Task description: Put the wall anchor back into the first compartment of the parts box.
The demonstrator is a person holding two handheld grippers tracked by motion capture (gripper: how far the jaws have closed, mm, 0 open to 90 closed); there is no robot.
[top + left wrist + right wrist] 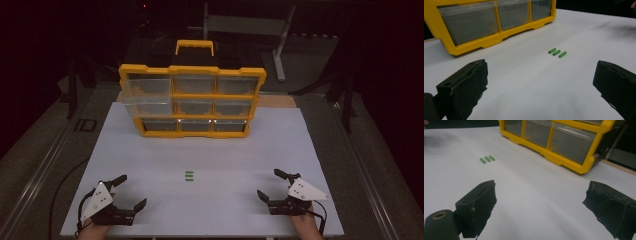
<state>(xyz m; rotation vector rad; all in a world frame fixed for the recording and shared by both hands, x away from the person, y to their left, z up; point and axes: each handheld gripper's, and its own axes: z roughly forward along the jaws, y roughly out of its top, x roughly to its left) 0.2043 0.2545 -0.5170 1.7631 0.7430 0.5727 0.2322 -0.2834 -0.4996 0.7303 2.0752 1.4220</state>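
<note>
White tabletop (150, 150) takes up most of the scene, bare across its middle. At its far edge stands a yellow drawer cabinet (192, 99), upright with its clear-fronted drawers facing the person, probably so a drawer can be reached from the front; the two upper drawers on the left (145, 92) seem to stick out past the frame. Near the close edge, the left gripper (125, 192) and the right gripper (272, 184) rest low at either corner, each with its jaws spread wide and nothing between them, which looks like a ready stance before any reach. Midway between them, well apart from both and from the cabinet, lie three small green rods (189, 176). They lie flat, side by side and just about touching, long axes running left to right across the table, stacked one behind another away from the person
</note>
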